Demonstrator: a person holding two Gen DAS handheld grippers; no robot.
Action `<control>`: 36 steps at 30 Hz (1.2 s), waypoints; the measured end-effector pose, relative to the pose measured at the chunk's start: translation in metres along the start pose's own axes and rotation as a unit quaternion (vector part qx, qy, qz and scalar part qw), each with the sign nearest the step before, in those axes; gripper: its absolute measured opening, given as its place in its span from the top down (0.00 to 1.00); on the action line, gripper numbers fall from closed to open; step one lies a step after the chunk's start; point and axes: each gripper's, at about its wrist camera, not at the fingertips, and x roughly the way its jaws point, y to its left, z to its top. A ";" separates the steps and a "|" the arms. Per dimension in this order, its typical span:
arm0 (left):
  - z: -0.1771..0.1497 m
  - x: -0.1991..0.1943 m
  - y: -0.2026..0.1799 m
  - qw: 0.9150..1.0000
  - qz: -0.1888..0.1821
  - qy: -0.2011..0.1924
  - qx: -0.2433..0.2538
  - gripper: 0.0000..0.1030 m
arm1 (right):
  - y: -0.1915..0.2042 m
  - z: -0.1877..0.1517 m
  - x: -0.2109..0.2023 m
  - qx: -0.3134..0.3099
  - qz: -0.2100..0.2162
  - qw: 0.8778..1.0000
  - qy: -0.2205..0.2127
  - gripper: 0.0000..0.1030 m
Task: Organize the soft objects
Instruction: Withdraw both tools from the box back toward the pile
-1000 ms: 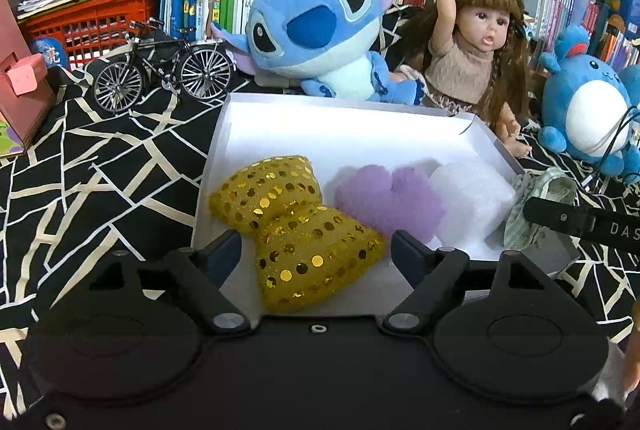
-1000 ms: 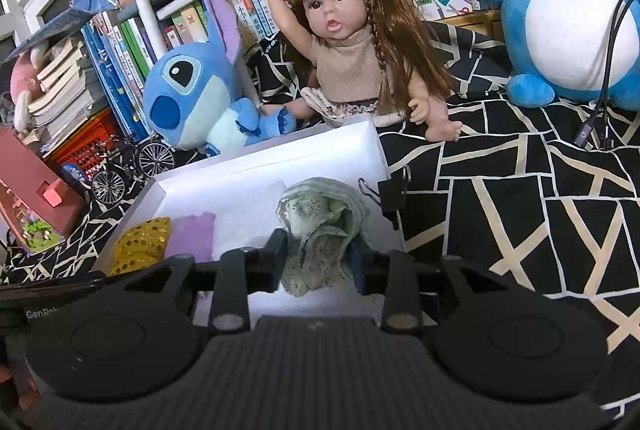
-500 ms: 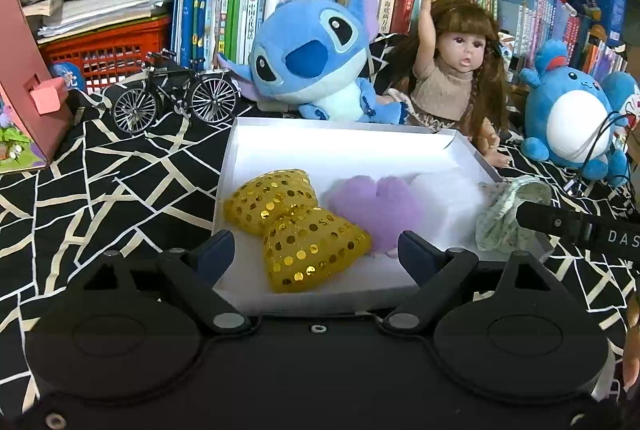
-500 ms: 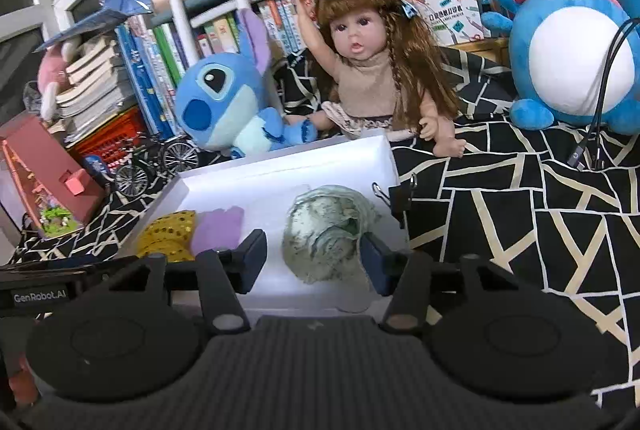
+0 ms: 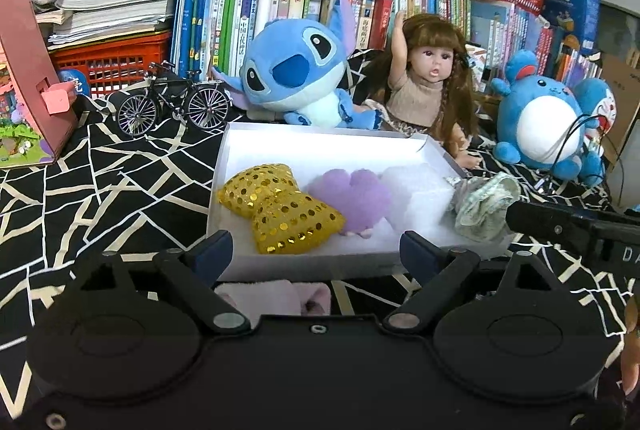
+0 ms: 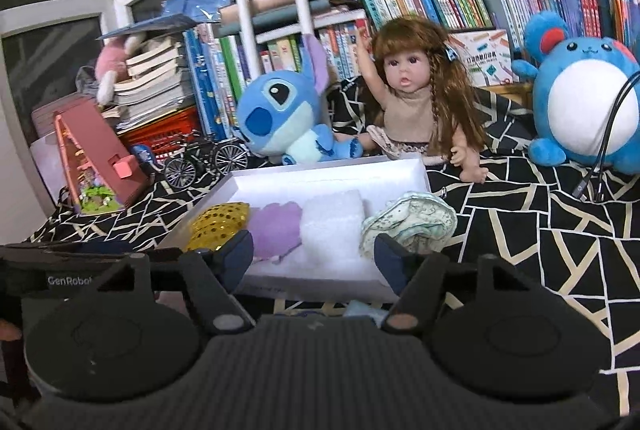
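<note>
A white box (image 5: pixel 320 135) (image 6: pixel 328 167) sits on the black patterned cloth. Inside lie a gold sequined bow pillow (image 5: pixel 280 207) (image 6: pixel 218 226), a purple fluffy heart (image 5: pixel 352 195) (image 6: pixel 278 230) and a white foam block (image 5: pixel 416 189) (image 6: pixel 330 226). A green patterned cloth piece (image 5: pixel 484 205) (image 6: pixel 412 220) lies loose over the box's right rim. My left gripper (image 5: pixel 314 256) stands open before the box's near wall, holding nothing. My right gripper (image 6: pixel 315 256) has its jaws opening, with nothing between them, just short of the green cloth.
Behind the box sit a blue Stitch plush (image 5: pixel 296 69), a doll (image 5: pixel 428 85) and a round blue plush (image 5: pixel 548 125) with cables. A model bicycle (image 5: pixel 172 105) and pink toy house (image 5: pixel 28 81) stand left. A pink soft thing (image 5: pixel 276 296) lies under my left gripper.
My right gripper let go of the green cloth, which now rests on the box rim. Both grippers drew back from the box and rose a little. The left jaws widened slightly.
</note>
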 end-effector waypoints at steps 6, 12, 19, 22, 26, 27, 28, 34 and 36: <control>-0.011 -0.017 0.000 1.000 -0.007 -0.007 0.001 0.12 | 0.005 -0.011 -0.017 -0.010 0.006 1.000 -0.007 0.21; -0.024 -0.032 0.000 1.000 -0.008 -0.019 0.002 0.11 | 0.008 -0.022 -0.028 -0.019 0.005 1.000 -0.010 0.19; -0.038 -0.045 0.000 1.000 -0.012 -0.023 0.001 0.10 | 0.010 -0.036 -0.039 -0.036 -0.002 0.999 -0.012 0.18; -0.044 -0.049 0.000 1.000 -0.014 -0.026 -0.004 0.10 | 0.011 -0.042 -0.043 -0.043 -0.006 0.999 -0.016 0.17; -0.052 -0.051 0.000 1.000 -0.012 -0.026 -0.009 0.10 | 0.012 -0.050 -0.049 -0.055 -0.012 0.998 -0.017 0.16; -0.053 -0.052 0.001 1.000 -0.012 -0.026 -0.011 0.10 | 0.013 -0.052 -0.050 -0.057 -0.014 0.998 -0.017 0.16; -0.056 -0.052 0.001 1.000 -0.013 -0.025 -0.015 0.10 | 0.012 -0.054 -0.051 -0.059 -0.016 0.998 -0.017 0.16; -0.065 -0.058 0.003 0.999 -0.003 -0.032 -0.016 0.10 | 0.009 -0.064 -0.057 -0.058 -0.029 0.998 -0.020 0.15; -0.067 -0.060 0.004 0.999 0.000 -0.034 -0.017 0.09 | 0.008 -0.066 -0.058 -0.058 -0.034 0.998 -0.020 0.15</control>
